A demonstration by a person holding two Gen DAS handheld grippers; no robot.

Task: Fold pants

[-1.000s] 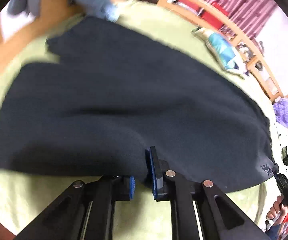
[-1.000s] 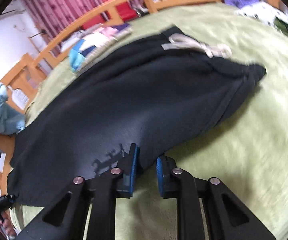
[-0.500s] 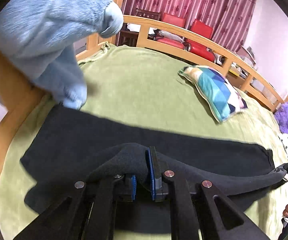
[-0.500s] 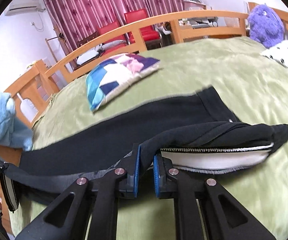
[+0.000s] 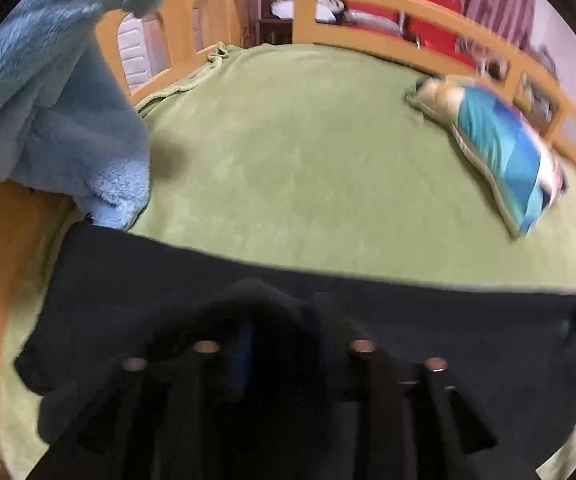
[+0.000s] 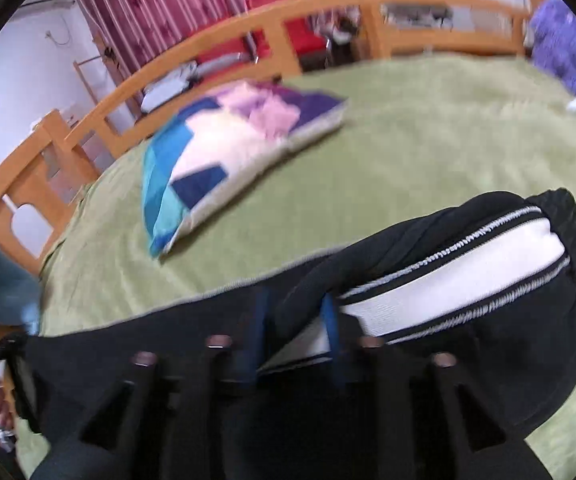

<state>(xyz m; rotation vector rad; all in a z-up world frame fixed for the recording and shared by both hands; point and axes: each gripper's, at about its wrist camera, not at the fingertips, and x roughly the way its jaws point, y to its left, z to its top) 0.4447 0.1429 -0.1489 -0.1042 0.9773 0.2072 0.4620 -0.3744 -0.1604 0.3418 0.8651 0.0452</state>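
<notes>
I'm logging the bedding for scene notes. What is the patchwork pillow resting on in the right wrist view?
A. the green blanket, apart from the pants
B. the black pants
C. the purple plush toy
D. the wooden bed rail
A: the patchwork pillow lies flat on the green blanket, with a strip of bare green between it and the black pants that lie in front of it.

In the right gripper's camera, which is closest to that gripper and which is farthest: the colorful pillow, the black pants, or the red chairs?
1. Black pants, right at the right gripper, between its fingers.
2. Colorful pillow, ahead to the left on the green blanket.
3. Red chairs, farthest, behind the wooden bed rail.
</notes>
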